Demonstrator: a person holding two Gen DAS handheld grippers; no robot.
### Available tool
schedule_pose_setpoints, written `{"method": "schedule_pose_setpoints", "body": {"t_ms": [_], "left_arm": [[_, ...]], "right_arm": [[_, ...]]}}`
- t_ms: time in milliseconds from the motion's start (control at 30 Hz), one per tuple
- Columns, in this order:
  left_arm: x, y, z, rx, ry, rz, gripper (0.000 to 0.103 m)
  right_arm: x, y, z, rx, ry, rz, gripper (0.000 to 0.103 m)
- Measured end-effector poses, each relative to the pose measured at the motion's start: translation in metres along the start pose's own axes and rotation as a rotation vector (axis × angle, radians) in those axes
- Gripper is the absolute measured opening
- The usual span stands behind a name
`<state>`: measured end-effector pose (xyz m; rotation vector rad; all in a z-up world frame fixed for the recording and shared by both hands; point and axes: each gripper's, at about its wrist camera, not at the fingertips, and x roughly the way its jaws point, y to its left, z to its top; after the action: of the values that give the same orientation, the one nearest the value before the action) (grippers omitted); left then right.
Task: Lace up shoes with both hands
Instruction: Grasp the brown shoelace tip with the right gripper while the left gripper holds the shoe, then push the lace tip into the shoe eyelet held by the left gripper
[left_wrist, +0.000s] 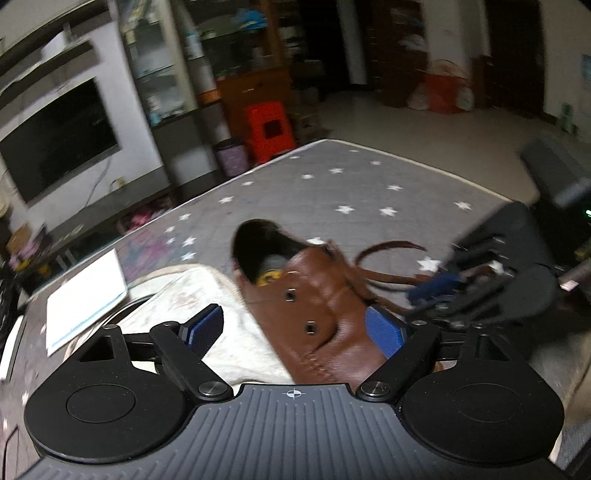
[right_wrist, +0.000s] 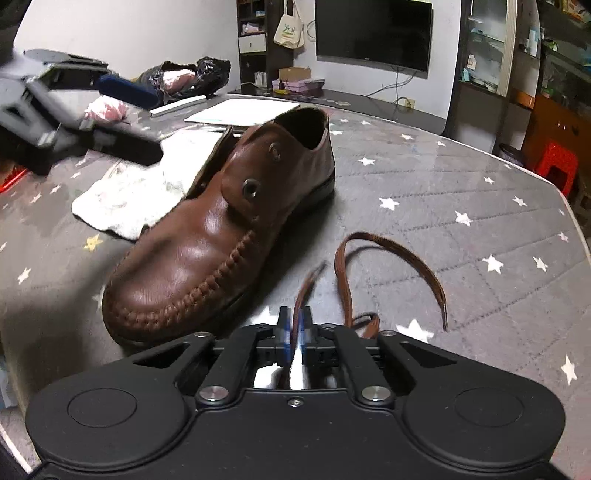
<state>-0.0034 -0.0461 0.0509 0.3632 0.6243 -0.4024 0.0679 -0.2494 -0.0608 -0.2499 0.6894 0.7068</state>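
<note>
Two hand-held grippers: right hand-held gripper (right_wrist: 294, 332) pinches the brown shoelace (right_wrist: 345, 273); left hand-held gripper (left_wrist: 295, 328) spread wide around the shoe (left_wrist: 317, 314), toe at 6 o'clock.

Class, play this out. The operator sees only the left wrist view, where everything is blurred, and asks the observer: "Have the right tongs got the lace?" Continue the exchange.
Observer: Yes. The right tongs are shut on the lace near one end.
Operator: Is it threaded?
Observer: Not on this side. Both eyelets facing the right camera are empty.
Operator: Where is the rest of the lace?
Observer: It curls loose on the table, apart from the shoe.
</note>
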Motion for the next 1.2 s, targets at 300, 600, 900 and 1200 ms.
{"method": "schedule_pose_setpoints", "body": {"t_ms": [300, 600, 900, 1200], "left_arm": [[0.003, -0.014, 0.001, 0.107, -0.017, -0.102, 0.071], [0.022, -0.022, 0.007, 0.254, 0.008, -0.15, 0.05], [0.038, -0.022, 0.008, 0.401, 0.016, -0.235, 0.049], [0.06, -0.015, 0.006, 0.43, 0.047, -0.262, 0.049]], "right_arm": [[0.017, -0.004, 0.006, 0.032, 0.009, -0.005, 0.02], [-0.001, 0.005, 0.001, -0.101, -0.005, -0.03, 0.002], [-0.045, 0.027, 0.016, -0.36, -0.054, -0.022, 0.002], [-0.045, 0.037, 0.024, -0.525, -0.033, -0.006, 0.002]]}}
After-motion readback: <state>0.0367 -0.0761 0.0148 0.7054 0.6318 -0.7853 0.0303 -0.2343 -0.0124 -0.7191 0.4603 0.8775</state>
